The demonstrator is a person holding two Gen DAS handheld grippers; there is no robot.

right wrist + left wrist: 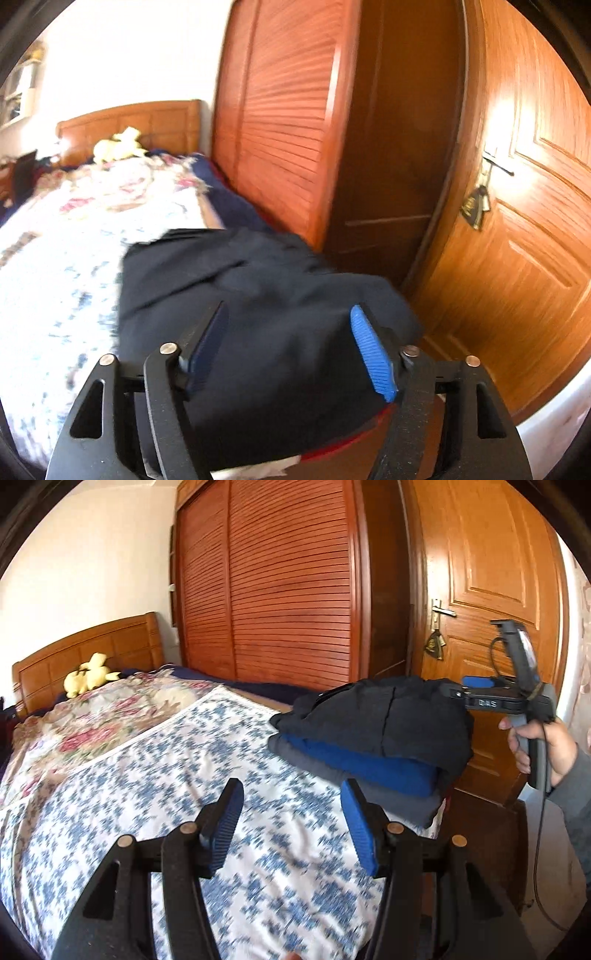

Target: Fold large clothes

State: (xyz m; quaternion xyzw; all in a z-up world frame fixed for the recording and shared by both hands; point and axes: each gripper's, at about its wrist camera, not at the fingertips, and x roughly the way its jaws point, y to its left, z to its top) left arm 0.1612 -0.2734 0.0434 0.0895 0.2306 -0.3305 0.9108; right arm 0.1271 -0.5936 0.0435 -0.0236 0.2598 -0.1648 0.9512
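Observation:
A stack of folded clothes lies on the bed's right corner: a dark garment [376, 716] on top, a blue one [362, 764] under it and a grey one [388, 805] at the bottom. My left gripper [291, 786] hangs open over the blue-flowered sheet [166, 775], left of the stack, with nothing between its fingers. A hand [535, 746] holds my right gripper [461, 688] at the stack's top right edge. In the right wrist view that gripper [289, 308] stands open just above the dark garment [258, 280], its pads apart and not pinching the cloth.
A rose-patterned quilt [92, 716] and a yellow plush toy [90, 674] lie toward the wooden headboard [110, 642]. Louvred wardrobe doors [280, 590] run along the bed's far side. A wooden door [487, 572] with keys [436, 642] hanging stands close behind the stack.

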